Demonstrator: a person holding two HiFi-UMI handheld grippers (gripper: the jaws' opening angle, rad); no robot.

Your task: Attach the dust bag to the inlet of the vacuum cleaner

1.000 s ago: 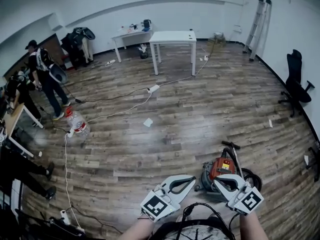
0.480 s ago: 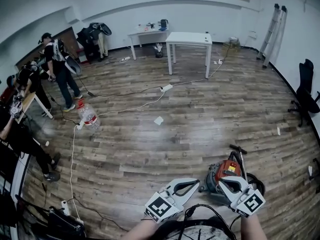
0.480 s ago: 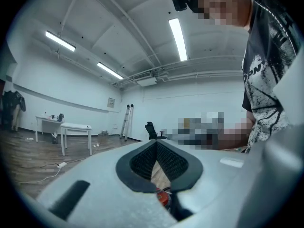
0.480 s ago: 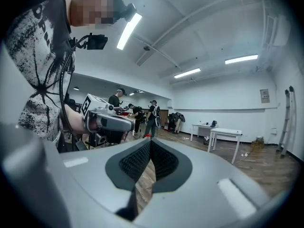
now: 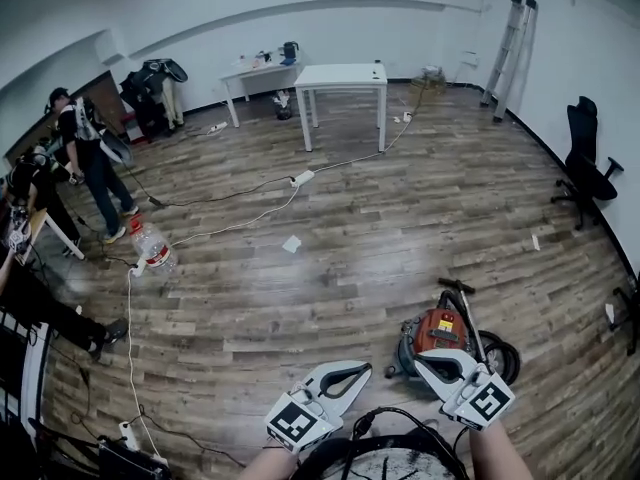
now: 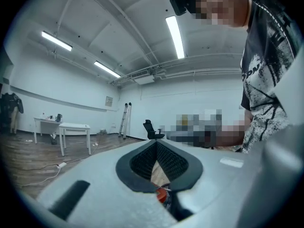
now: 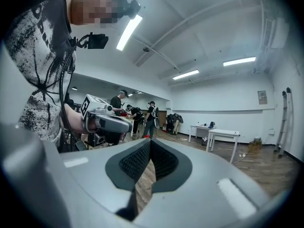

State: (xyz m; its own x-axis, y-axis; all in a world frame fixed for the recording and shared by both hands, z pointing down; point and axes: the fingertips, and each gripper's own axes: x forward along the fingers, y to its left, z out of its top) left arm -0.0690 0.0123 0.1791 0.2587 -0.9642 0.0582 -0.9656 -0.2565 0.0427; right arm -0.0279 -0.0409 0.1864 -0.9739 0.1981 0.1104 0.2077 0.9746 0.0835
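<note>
Plank floor [image 5: 400,228], one vacuum cleaner [image 5: 440,330], two tables [image 5: 345,73] [image 5: 255,68], left gripper [image 5: 366,368], right gripper [image 5: 419,357] closed

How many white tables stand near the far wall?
2. The larger table is further into the room; the smaller table, left of it, is nearer the wall. None seems hidden.

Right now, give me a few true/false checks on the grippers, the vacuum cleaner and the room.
1. Left gripper and right gripper: jaws shut, nothing between them. True.
2. The vacuum cleaner stands on the white table. False: it sits on the wooden floor, near the right gripper.
3. The office chair stands right beside the white table. False: it stands apart, by the right-hand wall.
4. A ladder leans against the wall. True.
</note>
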